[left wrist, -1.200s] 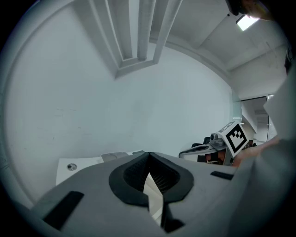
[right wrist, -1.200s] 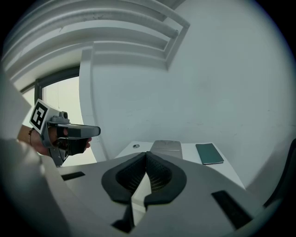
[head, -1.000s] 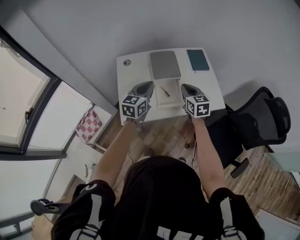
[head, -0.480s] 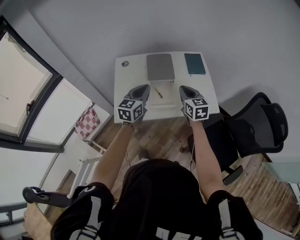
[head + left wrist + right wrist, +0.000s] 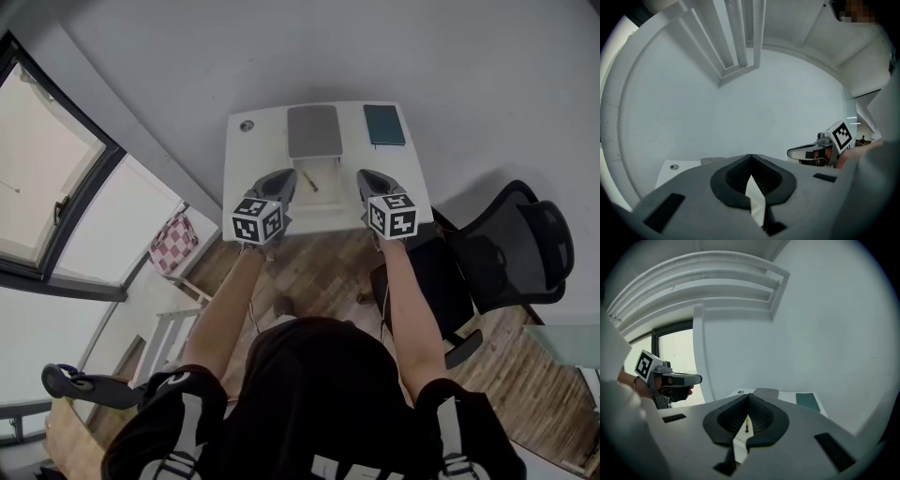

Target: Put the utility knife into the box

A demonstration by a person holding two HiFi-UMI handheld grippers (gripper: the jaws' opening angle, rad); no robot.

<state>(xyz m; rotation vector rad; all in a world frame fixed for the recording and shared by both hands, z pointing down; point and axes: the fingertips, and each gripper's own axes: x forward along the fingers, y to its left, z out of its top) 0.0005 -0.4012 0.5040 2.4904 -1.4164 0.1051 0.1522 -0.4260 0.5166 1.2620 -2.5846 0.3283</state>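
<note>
Left tool (image 5: 284, 176) and right tool (image 5: 367, 176): both pressed together at the tips, with nothing between the pads. Each is held out roughly level over the near edge of the table (image 5: 251, 155), one on either side of the white box (image 5: 333, 192).

Utility knife (image 5: 308, 181): a thin yellowish sliver lying slanted inside the box outline, apart from both tools.

Judgement: the knife looks to be in the box already, so the tools flank it idle rather than reaching for it. It is too small to confirm that it sits below the rim.

Grey lid (image 5: 313, 131): lies flat just behind the box; touching or hinged, cannot tell. Teal notebook (image 5: 384, 125): far right corner, away from the box.

Table: white, with a small round fitting (image 5: 247, 125) at the far left corner.

Room: plain grey wall, wood floor (image 5: 319, 267), black office chair (image 5: 520, 248) to the right, large window (image 5: 56, 197) on the left.
</note>
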